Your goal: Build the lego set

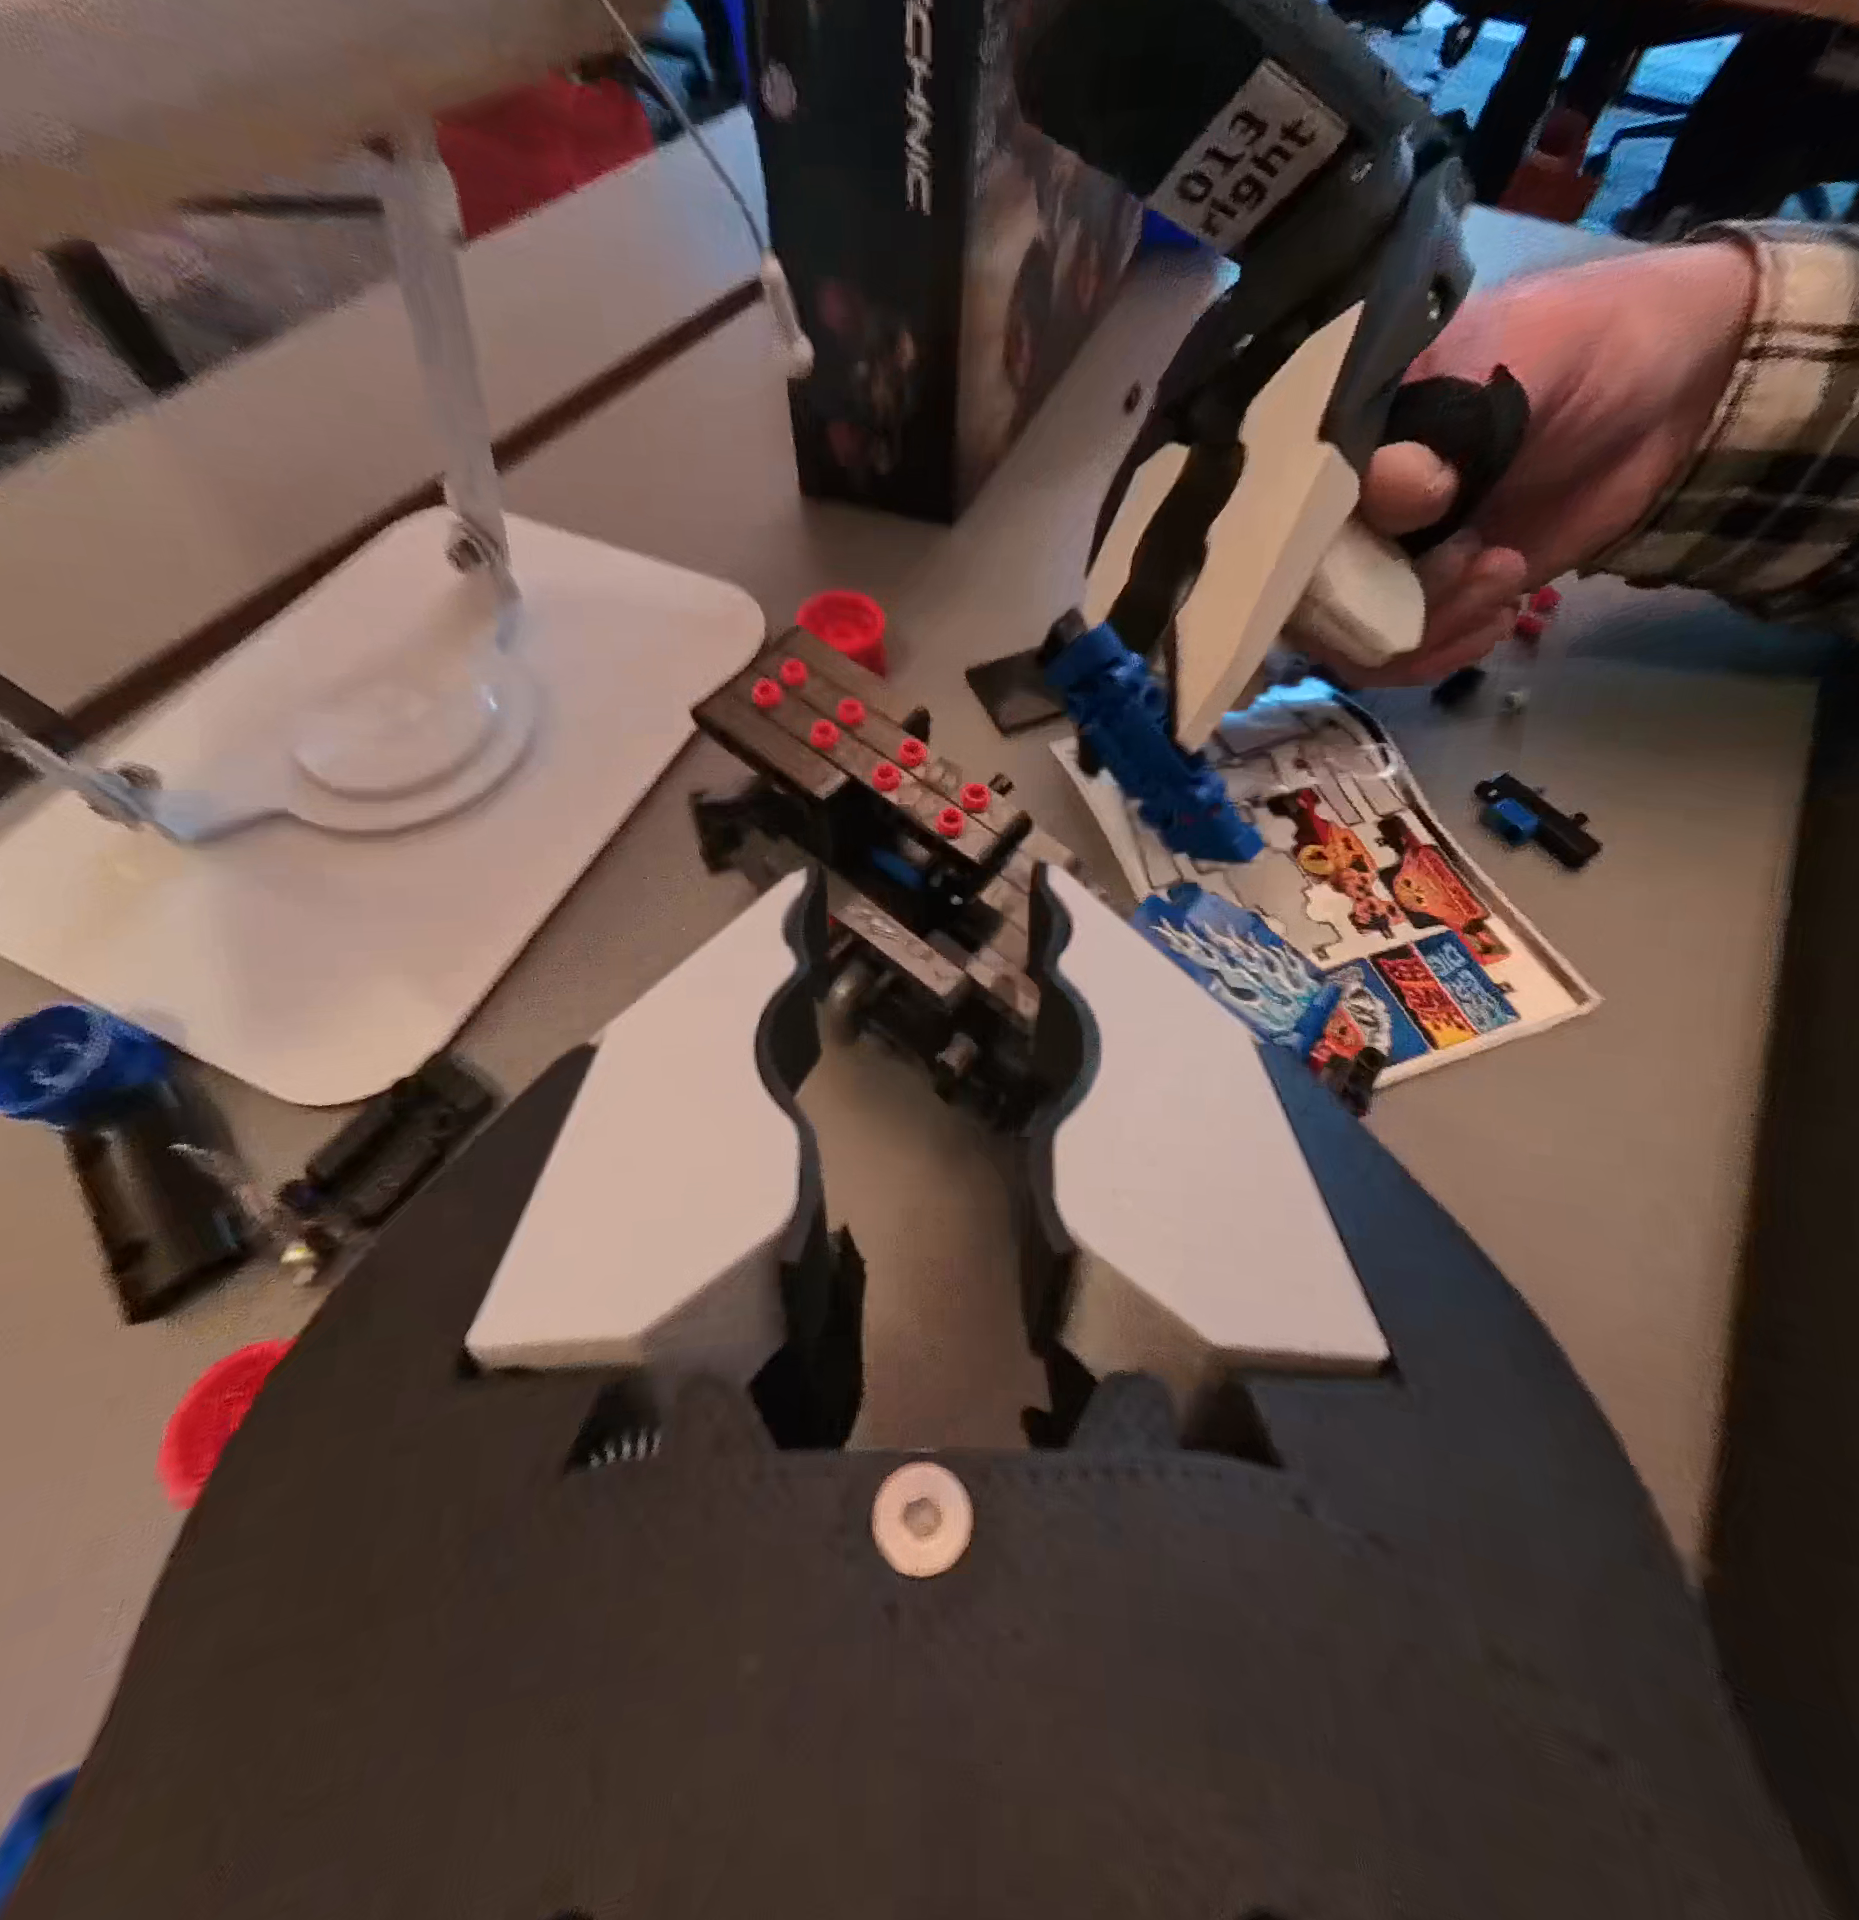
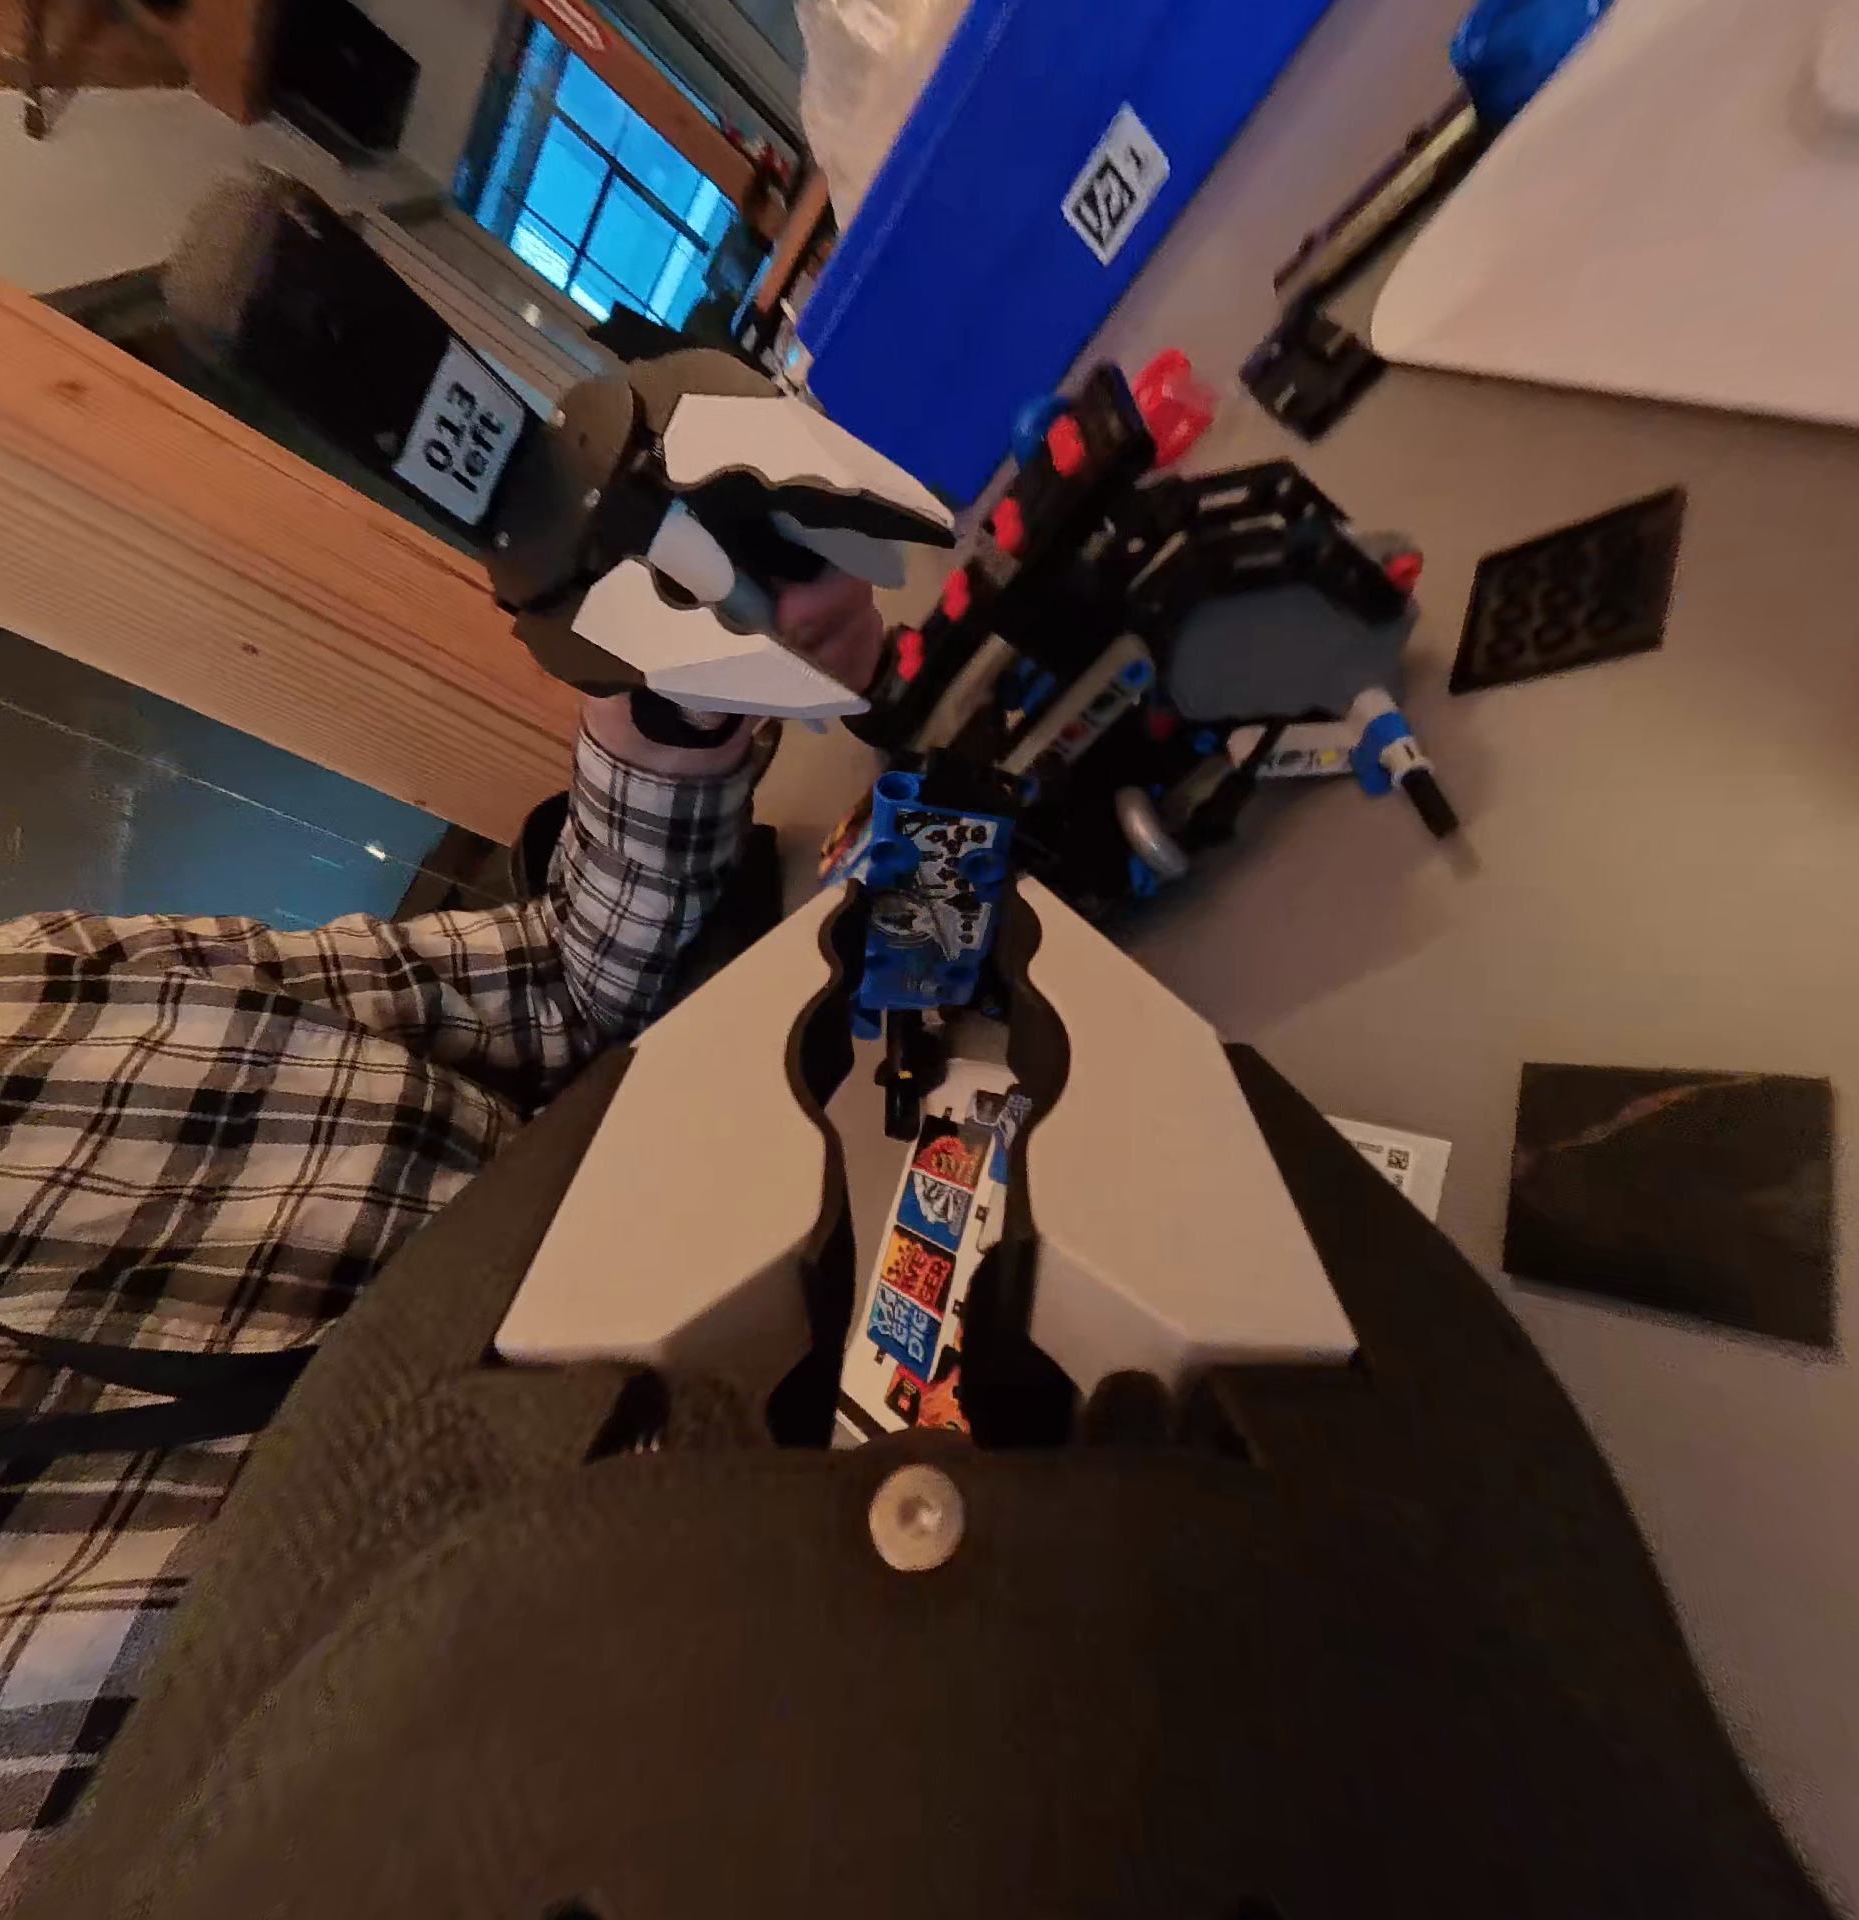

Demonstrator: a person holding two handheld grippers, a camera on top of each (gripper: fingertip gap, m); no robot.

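Observation:
My left gripper (image 1: 925, 894) is shut on the lower end of a black Lego vehicle frame (image 1: 863, 748), whose top beams carry several red pins. The frame is tilted up off the grey table (image 1: 1527, 1195). My right gripper (image 2: 927, 894) is shut on a blue Lego panel (image 2: 925, 961) with a printed sticker, held just in front of the frame (image 2: 1247, 582). In the left wrist view the right gripper (image 1: 1143, 675) holds the blue panel (image 1: 1164, 769) to the right of the frame, over the sticker sheet. The left gripper (image 2: 904, 623) also shows in the right wrist view at the frame's end.
A sticker sheet (image 1: 1372, 914) lies right of the frame. A black set box (image 1: 904, 260) stands behind. A white lamp base (image 1: 364, 790) is on the left. Red wheels (image 1: 842, 623), a blue wheel (image 1: 63, 1060) and black parts (image 1: 385, 1143) lie around. A blue box (image 2: 1008, 208) stands beyond. Across from one pair of fingers to the other is roughly 7 cm.

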